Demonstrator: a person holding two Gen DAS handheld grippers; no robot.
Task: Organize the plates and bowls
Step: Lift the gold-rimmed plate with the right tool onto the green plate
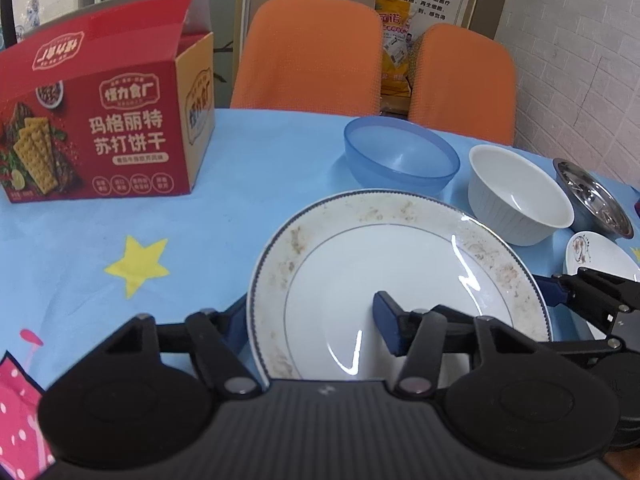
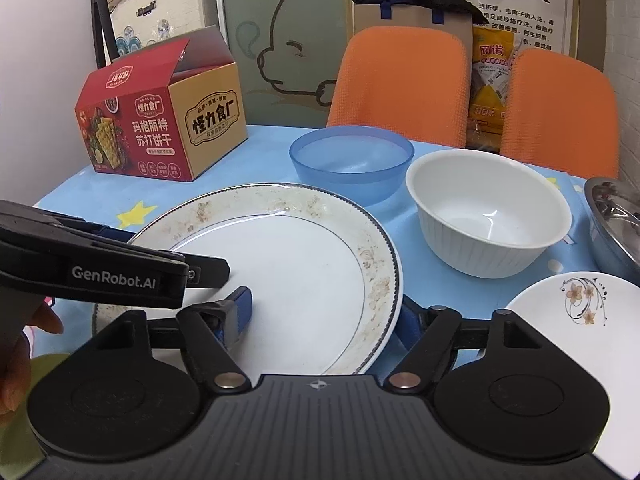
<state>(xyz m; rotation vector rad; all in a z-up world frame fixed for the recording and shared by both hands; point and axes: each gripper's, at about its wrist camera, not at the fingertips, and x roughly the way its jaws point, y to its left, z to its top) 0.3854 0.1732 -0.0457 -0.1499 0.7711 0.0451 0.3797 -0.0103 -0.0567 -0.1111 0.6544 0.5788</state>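
A large white plate (image 1: 400, 276) with a brown-speckled rim lies on the blue tablecloth; it also shows in the right wrist view (image 2: 296, 264). My left gripper (image 1: 312, 328) grips its left rim, one finger over the plate, one under its edge. My right gripper (image 2: 328, 316) grips the right rim the same way and shows in the left wrist view (image 1: 568, 292). Behind stand a blue plastic bowl (image 2: 352, 160), a white ribbed bowl (image 2: 488, 208) and a steel bowl (image 2: 616, 220). A small flowered plate (image 2: 572, 312) lies at right.
An open red cracker box (image 1: 108, 128) stands at the table's far left. Two orange chairs (image 2: 400, 76) stand behind the table. A brick wall (image 1: 580, 72) is at the right. The left gripper's body (image 2: 92, 268) crosses the right wrist view.
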